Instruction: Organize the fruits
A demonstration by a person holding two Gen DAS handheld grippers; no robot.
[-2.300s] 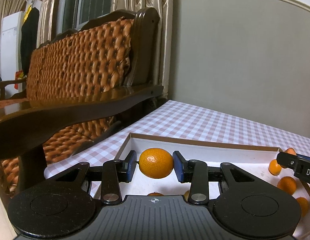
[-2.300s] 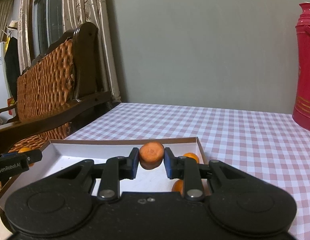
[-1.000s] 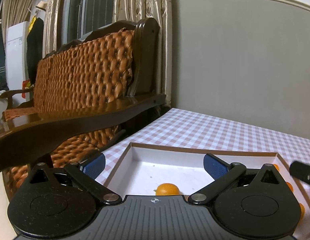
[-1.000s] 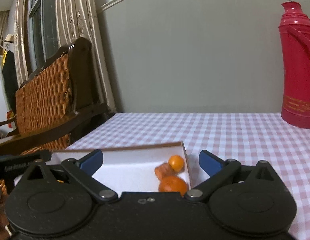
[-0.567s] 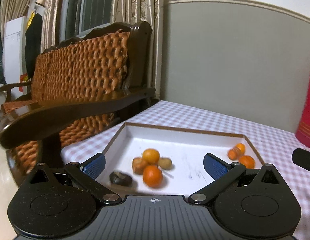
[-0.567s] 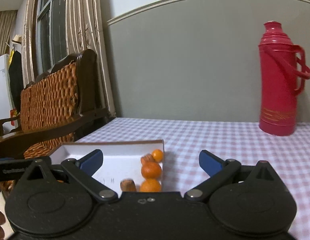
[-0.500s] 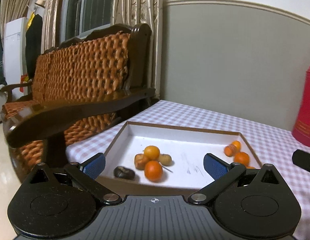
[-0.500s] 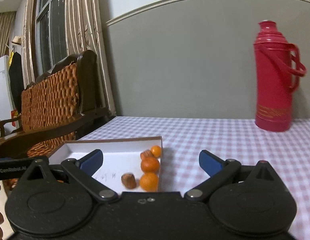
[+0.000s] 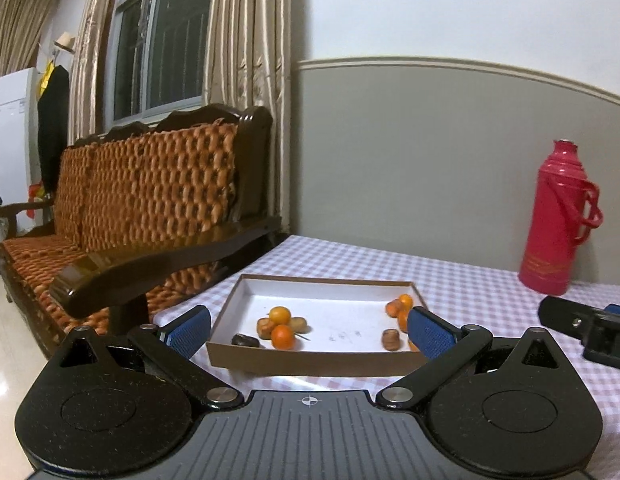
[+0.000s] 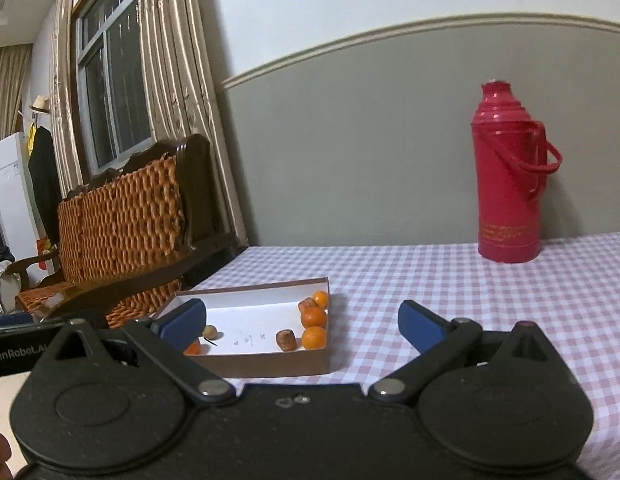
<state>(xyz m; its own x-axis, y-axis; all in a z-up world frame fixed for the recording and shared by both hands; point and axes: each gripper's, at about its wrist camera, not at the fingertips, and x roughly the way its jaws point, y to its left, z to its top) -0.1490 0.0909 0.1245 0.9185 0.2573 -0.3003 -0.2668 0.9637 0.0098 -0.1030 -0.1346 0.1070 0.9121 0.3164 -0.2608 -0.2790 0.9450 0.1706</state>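
Observation:
A shallow cardboard box (image 9: 310,357) with a white inside sits on the checked tablecloth (image 9: 462,280). At its left lies a cluster of oranges (image 9: 283,336), brown fruits and a dark date (image 9: 244,340). Along its right side lie more oranges (image 10: 314,337) and a brown fruit (image 10: 286,339). My left gripper (image 9: 308,332) is open and empty, held back from the box's near wall. My right gripper (image 10: 302,322) is also open and empty, back from the same box (image 10: 270,364). The right gripper's body (image 9: 586,330) shows at the right of the left wrist view.
A red thermos (image 9: 558,220) stands near the wall at the table's far right, also in the right wrist view as the thermos (image 10: 508,184). A wooden sofa (image 9: 150,216) with orange cushions adjoins the table's left edge; its armrest (image 9: 158,268) reaches near the box.
Both grippers let go of their fruit into the box, opened wide, and drew back and up from it. The box now looks smaller and farther away.

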